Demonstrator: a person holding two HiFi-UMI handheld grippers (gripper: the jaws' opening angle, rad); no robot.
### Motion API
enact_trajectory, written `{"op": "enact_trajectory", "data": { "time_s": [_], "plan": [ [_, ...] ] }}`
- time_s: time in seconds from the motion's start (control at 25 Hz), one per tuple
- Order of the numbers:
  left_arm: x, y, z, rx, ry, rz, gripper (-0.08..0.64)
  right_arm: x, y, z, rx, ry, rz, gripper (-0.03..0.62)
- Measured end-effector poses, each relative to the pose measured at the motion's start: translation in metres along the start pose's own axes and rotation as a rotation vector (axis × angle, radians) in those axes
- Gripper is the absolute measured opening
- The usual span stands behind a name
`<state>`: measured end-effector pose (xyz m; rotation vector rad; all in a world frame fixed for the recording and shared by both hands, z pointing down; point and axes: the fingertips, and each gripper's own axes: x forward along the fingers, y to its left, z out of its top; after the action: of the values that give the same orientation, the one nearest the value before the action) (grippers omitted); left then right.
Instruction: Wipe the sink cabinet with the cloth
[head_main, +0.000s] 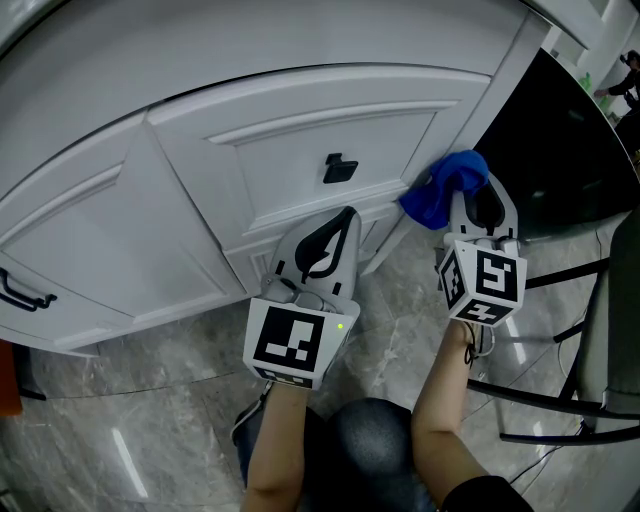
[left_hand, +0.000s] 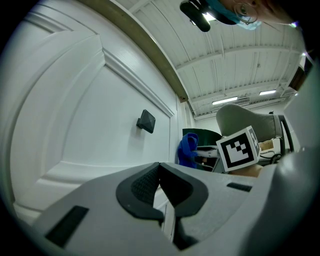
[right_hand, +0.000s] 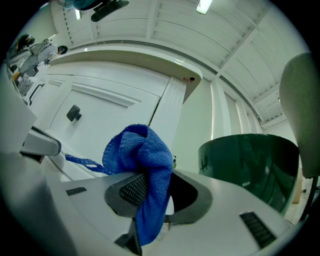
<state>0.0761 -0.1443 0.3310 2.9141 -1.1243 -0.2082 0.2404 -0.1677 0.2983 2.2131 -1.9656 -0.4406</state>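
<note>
The white sink cabinet (head_main: 300, 150) fills the top of the head view; its middle door bears a black knob (head_main: 340, 168). A blue cloth (head_main: 448, 185) is bunched against the cabinet's right corner post. My right gripper (head_main: 472, 196) is shut on it, and the cloth (right_hand: 145, 165) hangs between the jaws of that gripper (right_hand: 150, 182). My left gripper (head_main: 343, 218) points at the base of the middle door, below the knob. Its jaws are shut with nothing between them (left_hand: 160, 170). The left gripper view also shows the knob (left_hand: 146, 121) and the cloth (left_hand: 188, 149).
A black pull handle (head_main: 20, 290) sits on the left door. A dark green bin (right_hand: 250, 160) stands right of the cabinet. Thin metal chair legs (head_main: 560, 345) cross the grey marble floor (head_main: 150, 420) at the right. The person's knee is below the grippers.
</note>
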Motion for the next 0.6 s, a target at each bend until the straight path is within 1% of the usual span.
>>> {"op": "enact_trajectory", "data": {
  "time_s": [0.16, 0.28, 0.44, 0.6],
  "plan": [
    [0.001, -0.002, -0.002, 0.005, 0.013, -0.008, 0.003, 0.0, 0.001, -0.004, 0.001, 0.007, 0.007, 0.115],
    [0.002, -0.001, -0.002, -0.002, 0.001, 0.0, 0.003, 0.0, 0.003, -0.008, 0.001, 0.013, 0.012, 0.115],
    [0.003, -0.005, -0.004, 0.009, 0.024, -0.012, 0.003, -0.001, 0.004, -0.011, -0.009, 0.003, 0.002, 0.115],
    [0.005, -0.004, -0.003, 0.0, 0.002, -0.001, 0.003, -0.001, 0.005, -0.013, -0.016, -0.007, -0.006, 0.115]
  ]
}}
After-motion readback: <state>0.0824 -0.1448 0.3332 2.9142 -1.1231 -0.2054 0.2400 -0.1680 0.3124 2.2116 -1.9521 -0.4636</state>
